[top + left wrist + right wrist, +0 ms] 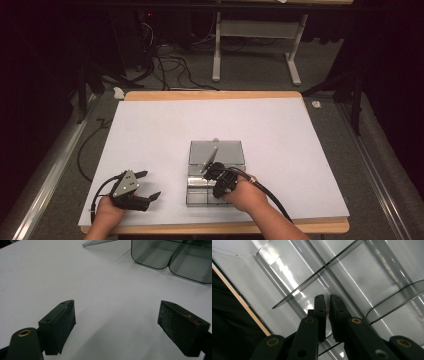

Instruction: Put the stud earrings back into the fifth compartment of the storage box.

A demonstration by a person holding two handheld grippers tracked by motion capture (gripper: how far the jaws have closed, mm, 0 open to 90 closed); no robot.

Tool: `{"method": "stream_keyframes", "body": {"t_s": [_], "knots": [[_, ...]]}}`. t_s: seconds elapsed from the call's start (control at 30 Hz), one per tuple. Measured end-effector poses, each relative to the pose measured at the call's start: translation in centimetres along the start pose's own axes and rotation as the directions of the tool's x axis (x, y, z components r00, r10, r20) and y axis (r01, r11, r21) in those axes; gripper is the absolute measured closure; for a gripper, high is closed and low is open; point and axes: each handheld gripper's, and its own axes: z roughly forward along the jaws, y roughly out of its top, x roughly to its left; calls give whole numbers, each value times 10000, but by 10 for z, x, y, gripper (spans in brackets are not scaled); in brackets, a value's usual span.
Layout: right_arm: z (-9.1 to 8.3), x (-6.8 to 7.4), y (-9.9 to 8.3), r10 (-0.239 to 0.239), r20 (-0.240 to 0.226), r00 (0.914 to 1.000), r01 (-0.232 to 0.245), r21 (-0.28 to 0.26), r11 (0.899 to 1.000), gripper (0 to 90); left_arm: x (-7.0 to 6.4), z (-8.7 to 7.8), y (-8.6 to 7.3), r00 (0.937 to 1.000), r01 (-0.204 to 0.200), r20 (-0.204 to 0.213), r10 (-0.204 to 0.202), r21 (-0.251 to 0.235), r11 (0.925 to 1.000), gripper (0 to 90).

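White sheeting covers the table. Near its front edge sits a smoked clear plastic organiser box, lid raised. A loose divider panel stands tilted over the compartments, apparently not yet seated. Right gripper: jaws nearly together, pinching a thin divider edge. Left gripper: jaws wide apart, holding nothing, hovering over bare sheet left of the box.
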Motion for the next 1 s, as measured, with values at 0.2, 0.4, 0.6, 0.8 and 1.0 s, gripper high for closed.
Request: {"method": "stream_keyframes", "body": {"t_s": [0.2,0.4,0.6,0.8,1.0], "knots": [[-8,-1,-1,27,9,10000,-27,-164,9999,824,0,0,0,10000,-8,-4,8,5,10000,153],[-29,-8,-8,303,161,9994,-295,-486,9984,820,0,0,0,10000,3,-4,-3,1,10000,153],[-49,-20,-24,649,466,9968,-613,-747,9953,821,0,0,0,10000,-25,-24,25,1,10000,153],[-63,-30,-42,1345,613,9890,-1291,-848,9880,821,0,0,0,10000,-22,-37,22,-5,10000,153],[-70,-45,-63,1714,859,9815,-1626,-1010,9815,819,-1,0,0,10000,-57,-53,57,-3,10000,153]]}}
